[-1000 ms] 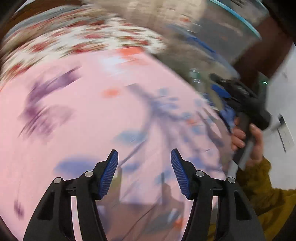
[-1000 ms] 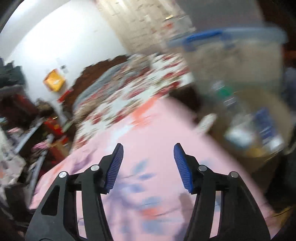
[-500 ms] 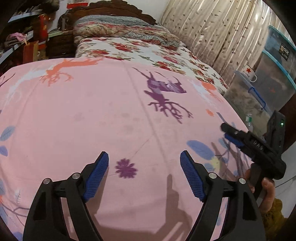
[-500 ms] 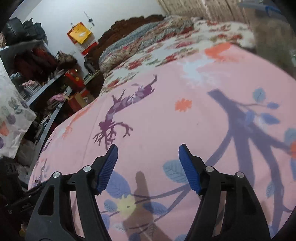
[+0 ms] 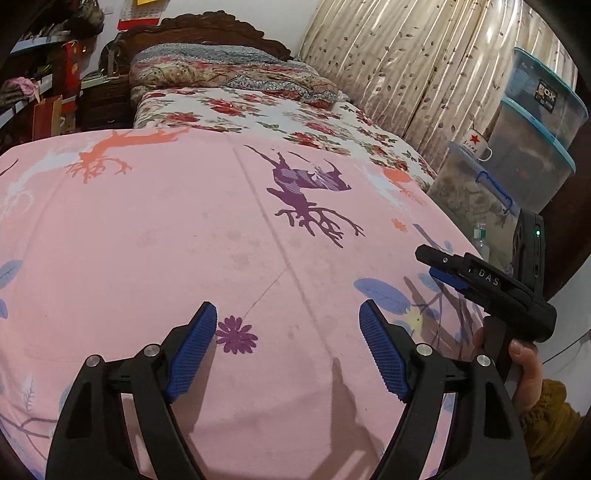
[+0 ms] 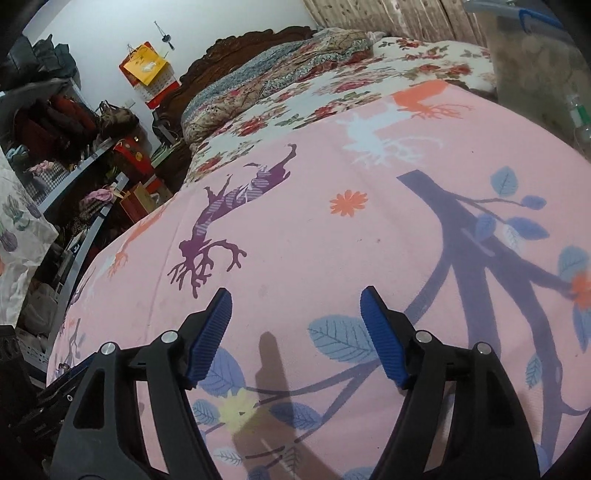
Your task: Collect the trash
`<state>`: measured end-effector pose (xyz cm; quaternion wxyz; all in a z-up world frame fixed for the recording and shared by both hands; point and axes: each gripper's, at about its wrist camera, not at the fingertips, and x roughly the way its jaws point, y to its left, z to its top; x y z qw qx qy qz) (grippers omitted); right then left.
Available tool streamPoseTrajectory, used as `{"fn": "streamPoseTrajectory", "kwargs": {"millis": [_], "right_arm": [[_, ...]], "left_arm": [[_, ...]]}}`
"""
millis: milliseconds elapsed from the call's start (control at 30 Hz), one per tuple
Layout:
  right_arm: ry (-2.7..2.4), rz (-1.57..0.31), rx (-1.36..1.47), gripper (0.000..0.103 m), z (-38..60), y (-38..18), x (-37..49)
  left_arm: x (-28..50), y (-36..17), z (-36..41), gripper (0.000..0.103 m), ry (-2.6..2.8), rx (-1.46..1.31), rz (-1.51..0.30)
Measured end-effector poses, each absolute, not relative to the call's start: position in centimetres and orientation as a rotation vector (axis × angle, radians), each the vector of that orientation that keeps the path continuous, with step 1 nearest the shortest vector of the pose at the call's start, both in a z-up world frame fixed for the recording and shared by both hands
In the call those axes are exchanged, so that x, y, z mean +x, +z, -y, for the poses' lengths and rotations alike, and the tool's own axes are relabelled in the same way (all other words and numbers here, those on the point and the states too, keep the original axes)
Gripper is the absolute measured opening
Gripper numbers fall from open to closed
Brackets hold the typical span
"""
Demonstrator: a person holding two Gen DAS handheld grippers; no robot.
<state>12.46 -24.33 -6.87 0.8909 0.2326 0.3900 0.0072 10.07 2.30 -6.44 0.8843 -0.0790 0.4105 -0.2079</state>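
- Both grippers hover empty over the bed: the left gripper [image 5: 288, 349] has its blue pads spread wide apart with only cloth between them, and the right gripper [image 6: 295, 334] is spread just as wide, gripping nothing.
- Beneath them the pink blanket [image 5: 184, 240], printed with deer and leaves, covers the near part of the bed; the floral quilt [image 5: 258, 110] lies beyond it toward the carved headboard [image 5: 207, 26].
- Stacked clear storage bins [image 5: 532, 147] stand beside the bed on the right, with a white star mug [image 5: 478, 144] on the lowest one.
- A small clear bottle [image 5: 482, 240] stands low between the bed's edge and the bins, partly hidden.
- No trash shows on the blanket in either view, so I cannot give a direction, a long axis or a nearer hand for it.
- If that bottle is the trash, which I cannot confirm, it lies to the right, nearer the right gripper.
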Motion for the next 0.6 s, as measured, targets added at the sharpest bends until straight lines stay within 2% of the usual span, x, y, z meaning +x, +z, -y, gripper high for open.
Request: {"fn": "streamPoseTrajectory", "kwargs": {"millis": [600], "right_arm": [[0.015, -0.809, 0.483, 0.074, 24.22, -6.87, 12.58]], "left_arm": [[10.47, -7.17, -2.58, 0.076, -0.429, -0.193, -0.899]]}}
